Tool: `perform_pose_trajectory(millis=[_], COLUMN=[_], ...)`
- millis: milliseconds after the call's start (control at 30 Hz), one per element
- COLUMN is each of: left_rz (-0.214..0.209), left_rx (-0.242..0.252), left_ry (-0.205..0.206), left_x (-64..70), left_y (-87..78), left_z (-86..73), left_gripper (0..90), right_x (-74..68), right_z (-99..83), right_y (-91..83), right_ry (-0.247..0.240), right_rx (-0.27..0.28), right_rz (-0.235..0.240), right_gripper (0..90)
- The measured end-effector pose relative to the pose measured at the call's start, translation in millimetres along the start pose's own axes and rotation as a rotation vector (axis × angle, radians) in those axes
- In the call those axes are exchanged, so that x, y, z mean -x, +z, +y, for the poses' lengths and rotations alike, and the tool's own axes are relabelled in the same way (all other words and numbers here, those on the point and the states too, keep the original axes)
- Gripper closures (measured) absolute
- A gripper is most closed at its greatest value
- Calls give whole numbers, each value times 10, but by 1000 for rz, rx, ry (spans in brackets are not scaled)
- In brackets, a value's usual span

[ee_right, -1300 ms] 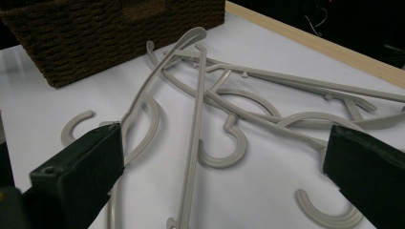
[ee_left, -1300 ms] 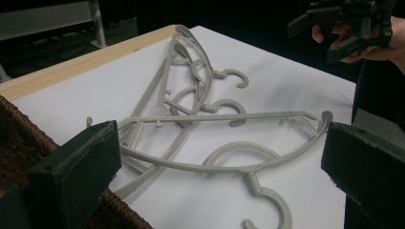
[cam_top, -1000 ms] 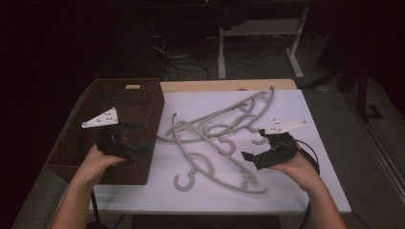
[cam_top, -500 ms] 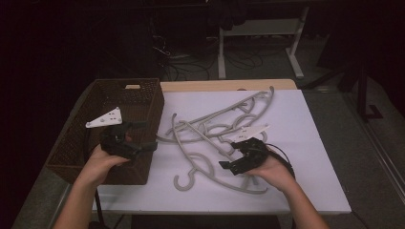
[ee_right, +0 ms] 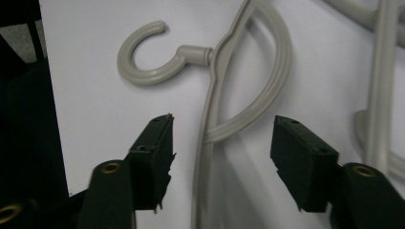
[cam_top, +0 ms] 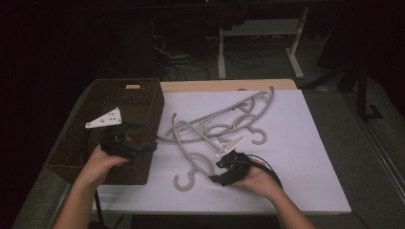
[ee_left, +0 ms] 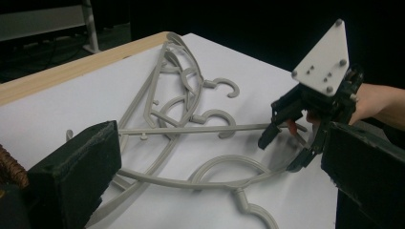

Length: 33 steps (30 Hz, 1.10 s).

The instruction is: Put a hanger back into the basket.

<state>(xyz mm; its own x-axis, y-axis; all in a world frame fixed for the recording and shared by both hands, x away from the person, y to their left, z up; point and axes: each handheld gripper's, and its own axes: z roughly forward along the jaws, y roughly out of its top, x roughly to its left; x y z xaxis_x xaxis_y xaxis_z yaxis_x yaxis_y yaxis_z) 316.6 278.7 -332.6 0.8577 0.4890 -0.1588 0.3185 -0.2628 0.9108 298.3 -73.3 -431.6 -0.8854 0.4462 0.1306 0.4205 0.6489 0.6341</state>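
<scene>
Hangers lie tangled on the white tabletop (cam_top: 305, 157), and my right claw (ee_right: 219, 143) hangs released over the nearest hanger (ee_right: 224, 95), one jaw on each side of its arm just below the hook. Next I'd lower and clench on that arm. My left claw (cam_top: 138, 138) waits released by the basket (cam_top: 95, 105).

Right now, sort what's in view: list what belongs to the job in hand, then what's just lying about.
In the job:
nearest hanger
right gripper, open astride it
left gripper, open, over the basket

Lying about:
other hangers
desk legs behind
floor cables
</scene>
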Motion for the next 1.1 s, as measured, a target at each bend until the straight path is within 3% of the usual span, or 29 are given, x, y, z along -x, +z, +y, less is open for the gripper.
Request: perform_pose_trajectory(millis=[333,567,800,1100], left_rz=[3,4,6,8], left_rx=[1,1,3,6], left_ry=[0,-1,-3,-5], left_x=[0,0,-5,-18], left_y=[-12,-11,-20,-27], left_z=[0,1,0,-3], left_gripper=[0,0,0,0], right_x=[-65,-100,-75,-81], right_z=[-88,-99,-101,-116], right_y=[105,134,124,47], right_ry=[-42,-89,-68,-105], right_rx=[-65,-91,-94,-79], right_rz=[-2,-34,-25,-43], right_gripper=[634,765,801,803])
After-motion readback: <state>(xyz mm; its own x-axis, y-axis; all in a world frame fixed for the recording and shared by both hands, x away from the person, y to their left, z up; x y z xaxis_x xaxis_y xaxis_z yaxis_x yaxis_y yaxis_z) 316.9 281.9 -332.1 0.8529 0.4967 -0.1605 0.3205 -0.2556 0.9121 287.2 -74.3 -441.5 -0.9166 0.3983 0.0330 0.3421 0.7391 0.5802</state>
